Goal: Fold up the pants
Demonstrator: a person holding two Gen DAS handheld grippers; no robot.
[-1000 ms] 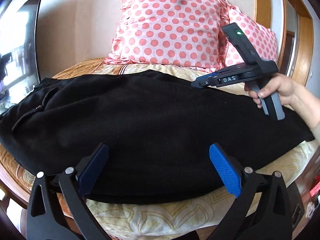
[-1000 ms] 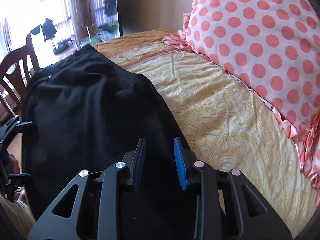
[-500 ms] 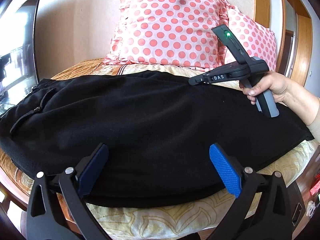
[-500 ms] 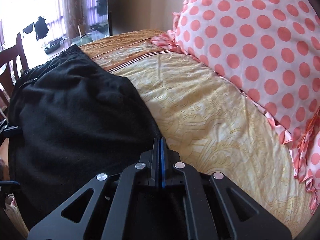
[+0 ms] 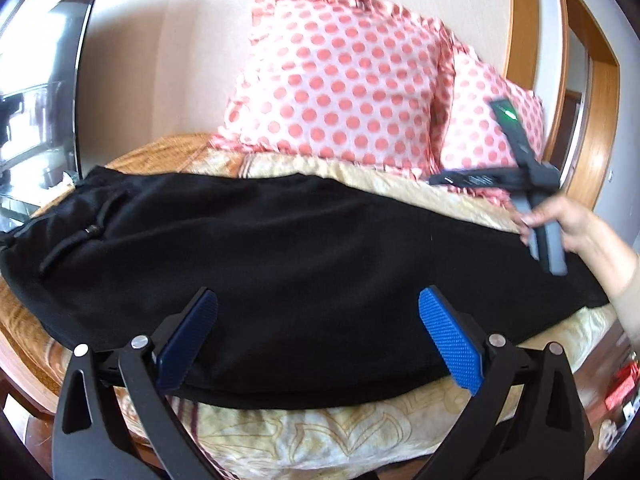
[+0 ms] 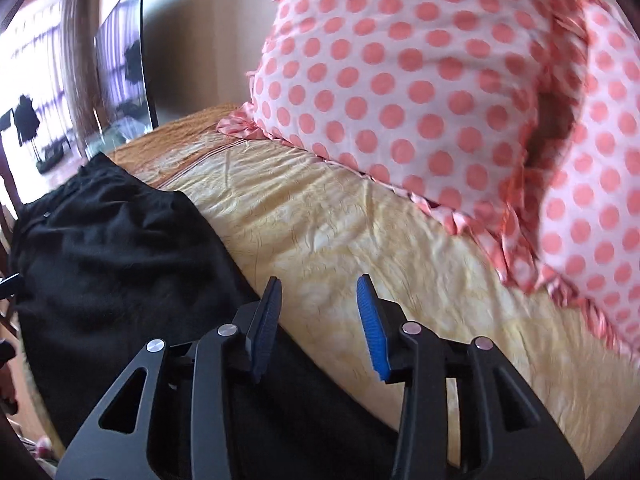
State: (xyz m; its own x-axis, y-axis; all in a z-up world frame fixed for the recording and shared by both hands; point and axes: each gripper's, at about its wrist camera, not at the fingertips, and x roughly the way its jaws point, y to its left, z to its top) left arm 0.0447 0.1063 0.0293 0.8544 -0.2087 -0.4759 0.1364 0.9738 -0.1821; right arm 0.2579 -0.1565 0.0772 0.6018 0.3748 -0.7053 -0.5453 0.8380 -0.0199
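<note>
The black pants (image 5: 304,264) are lying flat and lengthwise along the front edge of the bed (image 5: 360,432), already doubled leg over leg into one long band. The waistband end, with its black drawstring (image 5: 86,236) trailing across the cloth, is resting toward the bed's left edge; the leg ends are reaching toward the right edge. The fabric is looking soft, matte and fleecy, with shallow wrinkles near the waist (image 6: 100,216).
</note>
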